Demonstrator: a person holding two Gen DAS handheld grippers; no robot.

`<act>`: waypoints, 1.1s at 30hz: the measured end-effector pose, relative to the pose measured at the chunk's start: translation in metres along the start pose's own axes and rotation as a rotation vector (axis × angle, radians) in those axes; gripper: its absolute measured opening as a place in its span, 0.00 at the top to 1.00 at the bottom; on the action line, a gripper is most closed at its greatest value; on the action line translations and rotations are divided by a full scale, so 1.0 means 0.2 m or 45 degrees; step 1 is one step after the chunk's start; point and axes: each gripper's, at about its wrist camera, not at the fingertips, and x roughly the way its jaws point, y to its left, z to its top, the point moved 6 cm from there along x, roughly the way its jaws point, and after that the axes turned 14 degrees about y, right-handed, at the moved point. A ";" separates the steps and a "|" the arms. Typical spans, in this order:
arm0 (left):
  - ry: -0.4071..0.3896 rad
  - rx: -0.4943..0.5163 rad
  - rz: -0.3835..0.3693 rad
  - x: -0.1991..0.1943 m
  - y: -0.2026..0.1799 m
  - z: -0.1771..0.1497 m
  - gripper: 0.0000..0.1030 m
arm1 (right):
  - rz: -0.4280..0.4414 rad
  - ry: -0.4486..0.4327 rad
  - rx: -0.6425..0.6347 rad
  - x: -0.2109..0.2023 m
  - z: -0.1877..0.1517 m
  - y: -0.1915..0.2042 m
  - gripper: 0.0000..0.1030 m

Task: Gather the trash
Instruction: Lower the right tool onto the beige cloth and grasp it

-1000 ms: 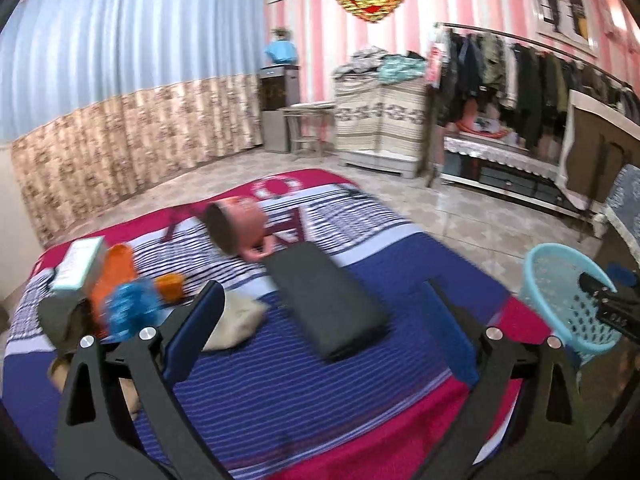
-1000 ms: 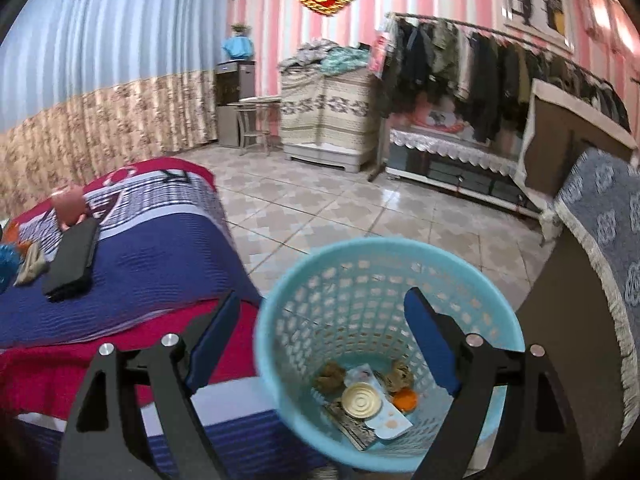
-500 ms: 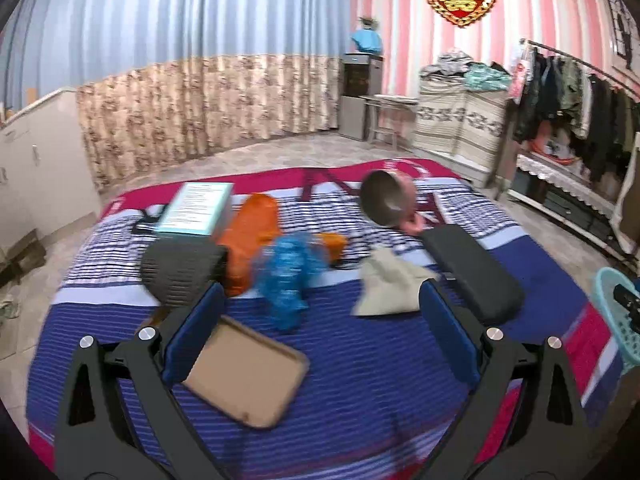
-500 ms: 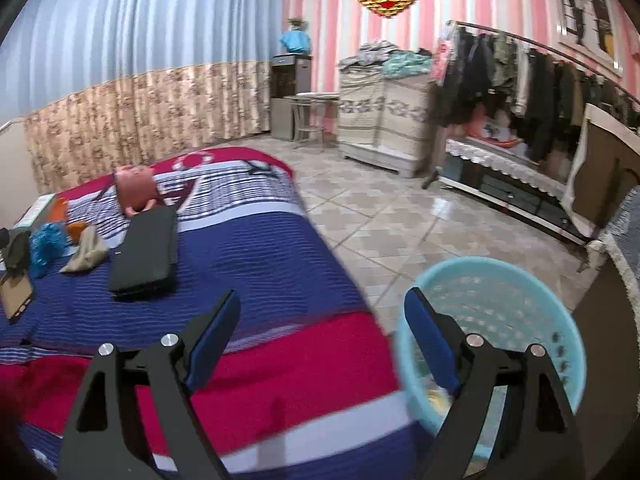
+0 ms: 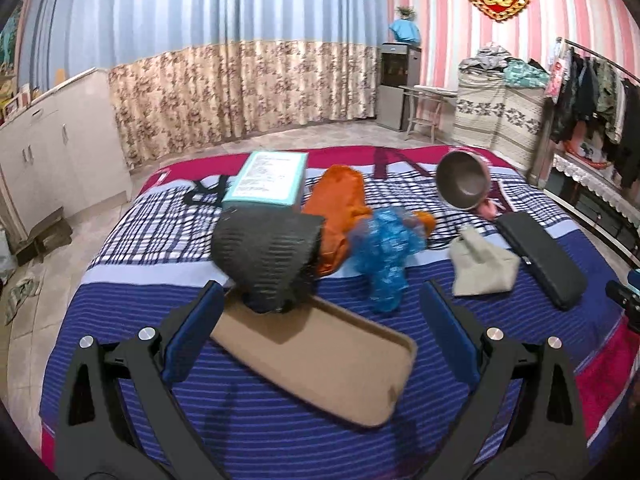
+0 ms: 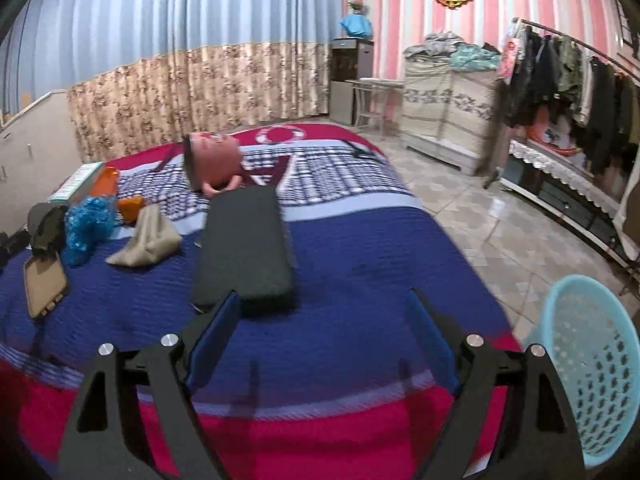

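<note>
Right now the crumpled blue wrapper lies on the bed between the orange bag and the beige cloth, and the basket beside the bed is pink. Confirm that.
Wrong on the colour: the basket is light blue, as the right wrist view shows. The blue wrapper does lie on the bed between the orange bag and the beige cloth.

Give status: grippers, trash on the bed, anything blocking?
Left gripper open, empty; right gripper open, empty. Blue wrapper and orange bag untouched on bed. Black mesh item overlaps the bag.

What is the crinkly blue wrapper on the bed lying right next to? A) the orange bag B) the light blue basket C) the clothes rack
A: the crinkly blue wrapper lies against the orange bag on the bed, while the light blue basket stands on the floor.
</note>
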 end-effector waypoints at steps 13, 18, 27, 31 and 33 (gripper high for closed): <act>-0.004 -0.072 0.058 0.03 0.23 -0.03 0.08 | 0.134 0.022 -0.201 0.21 0.19 0.54 0.20; -0.011 -0.064 0.049 0.03 0.23 -0.02 0.08 | 0.217 0.080 -0.277 0.29 0.20 0.65 0.27; -0.002 0.002 -0.039 0.05 0.06 0.06 0.08 | 0.331 0.129 -0.260 0.30 0.17 0.67 0.77; 0.033 0.042 -0.106 0.09 -0.08 0.09 0.08 | 0.354 0.084 -0.209 0.22 0.16 0.59 0.93; 0.078 0.046 -0.154 0.15 -0.14 0.09 0.09 | 0.354 0.066 -0.187 0.18 0.14 0.53 0.93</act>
